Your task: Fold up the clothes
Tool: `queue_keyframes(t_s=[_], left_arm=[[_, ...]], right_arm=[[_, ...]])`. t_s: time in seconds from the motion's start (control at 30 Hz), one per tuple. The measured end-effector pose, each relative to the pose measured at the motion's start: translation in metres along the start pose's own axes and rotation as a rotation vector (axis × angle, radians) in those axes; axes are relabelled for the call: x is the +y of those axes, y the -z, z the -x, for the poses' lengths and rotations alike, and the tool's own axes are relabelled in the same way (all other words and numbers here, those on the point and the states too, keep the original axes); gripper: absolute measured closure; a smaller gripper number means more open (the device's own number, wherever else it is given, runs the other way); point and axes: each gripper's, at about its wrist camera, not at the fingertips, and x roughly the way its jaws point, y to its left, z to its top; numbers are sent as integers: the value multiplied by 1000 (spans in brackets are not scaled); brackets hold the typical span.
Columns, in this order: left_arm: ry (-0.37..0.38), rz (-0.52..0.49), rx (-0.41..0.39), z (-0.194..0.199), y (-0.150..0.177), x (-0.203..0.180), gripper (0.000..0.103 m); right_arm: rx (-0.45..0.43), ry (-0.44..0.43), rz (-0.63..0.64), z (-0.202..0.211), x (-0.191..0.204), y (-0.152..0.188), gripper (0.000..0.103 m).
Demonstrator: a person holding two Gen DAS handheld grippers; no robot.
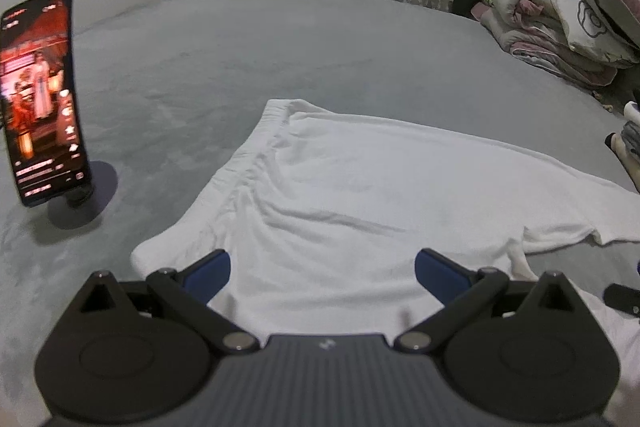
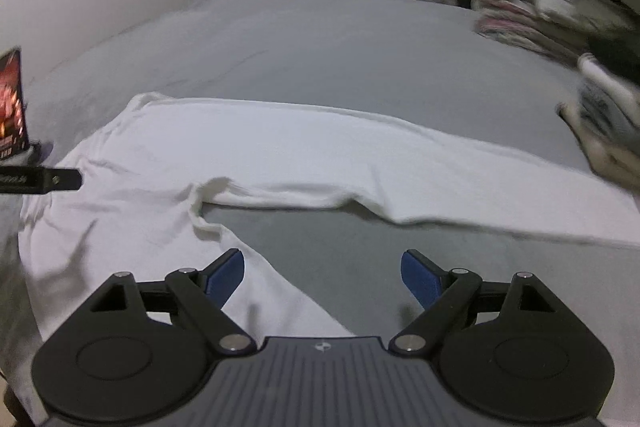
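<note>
While spread flat over the grey plush bedcover (image 1: 248, 39), white soft-knit trousers with an elastic waistband (image 1: 360, 187) lying directly ahead of and beneath both tools, waistband farthest from the left one, two legs parting ahead of the right one. Left hand-held black gripper with blue pads (image 1: 322, 269) spread wide, nothing pinched, hovering over the near cloth. Right hand-held black gripper with blue pads (image 2: 322, 273) likewise spread wide and empty, above the bare gap between the legs. Upright lit phone on a round stand (image 1: 40, 95) off to the left. Risks, as judged: pinching one layer only, leaving a lopsided fold; dragging the bedcover up with the cloth; a sweeping left tool toppling the phone.
</note>
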Motion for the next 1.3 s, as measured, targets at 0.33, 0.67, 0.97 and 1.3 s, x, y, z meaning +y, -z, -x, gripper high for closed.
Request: queue_keyframes(t_s=[0.33,0.67,0.97,1.3], left_arm=[[56,-31,-117,-26,15,20,12],[37,-72,-113,-46,31,18,0],[46,-63,-112,-45,31,23,0],[49,-59,-110,-45,31,24,0]], right_arm=[[-72,-35,213,-40,42,-48,17],[-90,-60,337,-91,69,-90,17],[-16,-46,354,-150,67,-112,17],[73,-91,275,-188,45,-133,21]])
